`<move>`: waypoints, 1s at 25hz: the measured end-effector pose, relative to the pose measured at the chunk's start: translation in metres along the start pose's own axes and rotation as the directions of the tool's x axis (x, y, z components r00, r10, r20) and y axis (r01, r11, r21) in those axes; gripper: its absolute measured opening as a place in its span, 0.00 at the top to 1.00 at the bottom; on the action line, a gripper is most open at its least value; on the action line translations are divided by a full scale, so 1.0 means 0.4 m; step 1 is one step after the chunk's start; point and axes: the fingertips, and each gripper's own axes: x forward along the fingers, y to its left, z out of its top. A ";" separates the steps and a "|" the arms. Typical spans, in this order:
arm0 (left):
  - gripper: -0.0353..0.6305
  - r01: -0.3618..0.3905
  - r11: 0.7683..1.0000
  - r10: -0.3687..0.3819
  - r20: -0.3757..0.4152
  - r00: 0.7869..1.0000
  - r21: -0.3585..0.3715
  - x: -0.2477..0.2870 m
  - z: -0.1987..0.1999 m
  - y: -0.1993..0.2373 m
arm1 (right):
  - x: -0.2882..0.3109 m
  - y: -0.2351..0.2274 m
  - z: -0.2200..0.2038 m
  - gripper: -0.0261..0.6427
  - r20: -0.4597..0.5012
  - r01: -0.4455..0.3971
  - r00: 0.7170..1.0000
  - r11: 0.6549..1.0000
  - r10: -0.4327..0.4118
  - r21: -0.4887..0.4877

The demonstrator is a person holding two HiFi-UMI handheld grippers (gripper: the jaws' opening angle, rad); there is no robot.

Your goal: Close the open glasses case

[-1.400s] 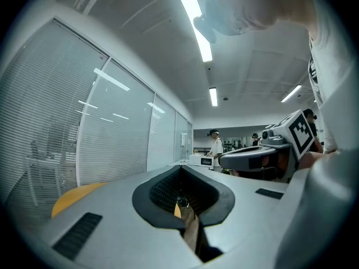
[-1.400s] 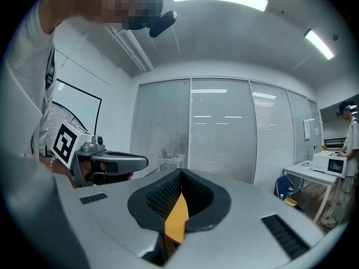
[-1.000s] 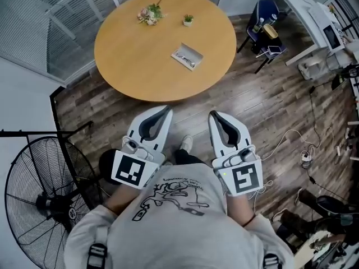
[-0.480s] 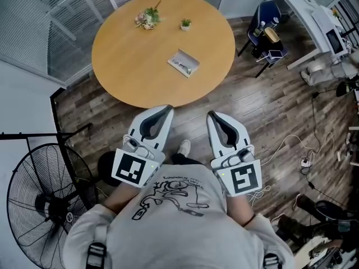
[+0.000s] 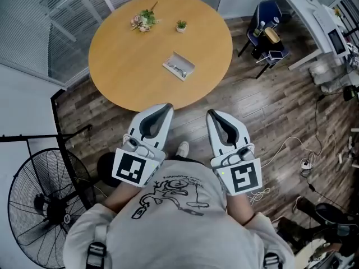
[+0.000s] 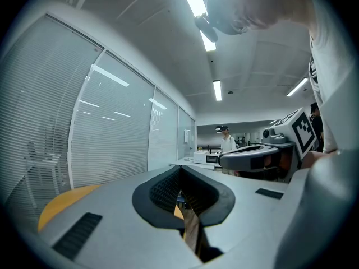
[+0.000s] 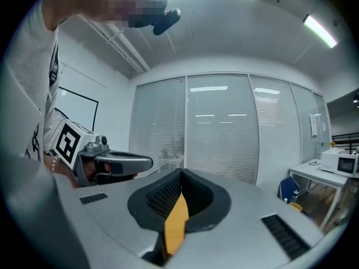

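A: Starting at the left tool point(image 5: 167, 109): closed tip to tip, gripping nothing?

B: Right, with just the hollow behind the tips gaping. Same for the right tool point(image 5: 210, 113): shut at the tips and empty. Held side by side low in the frame, close to the chest, pointing up toward the counter point(image 5: 123, 66).

A: Further out, found the glasses case point(image 5: 185, 66)?

B: Yes, upper middle of the head view, lying open on the right half of the counter, well apart from both tools. Seems to carry a pair of glasses point(image 5: 175, 68) inside, though too small to be sure.

A: Any guess at handling?

B: Probably light and rigid-shelled, so easy to tip but likely to skate on the smooth wood if pushed from one side only. Cannot tell the hinge side from here. Best to steady the base with one tool and bring the lid over from its free long edge with the other. Worth going gently with lenses inside, and checking for a temple sticking up before pressing shut.

A: Anything else up there?

B: Past the case, toward the top of the counter: a sprig of flowers point(image 5: 142, 21) and a tiny potted plant point(image 5: 181, 24), both well clear of the case.

A: Any writing to read?

B: None legible on the case at this size. Only black-and-white square patterns on the marker cubes point(image 5: 131, 168), plus a printed drawing with a line of lettering on the shirt point(image 5: 174, 198), too small to make out.
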 end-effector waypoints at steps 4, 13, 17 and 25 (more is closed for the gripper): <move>0.92 0.001 1.000 -0.001 0.002 1.000 0.001 0.019 -0.005 -0.006 | 0.000 -0.023 -0.007 0.95 -0.004 -0.002 1.000 1.000 0.002 0.004; 0.92 -0.017 1.000 0.017 0.003 1.000 -0.006 0.048 -0.003 -0.007 | 0.006 -0.052 -0.012 0.95 -0.011 -0.006 1.000 1.000 0.006 0.013; 0.92 -0.012 1.000 0.012 -0.013 1.000 -0.008 0.068 -0.009 -0.003 | 0.018 -0.068 -0.013 0.95 -0.015 0.000 1.000 1.000 0.000 0.013; 0.92 -0.019 1.000 0.019 0.025 1.000 -0.017 0.096 0.007 0.062 | 0.088 -0.072 -0.005 0.95 -0.008 -0.004 1.000 1.000 0.004 -0.001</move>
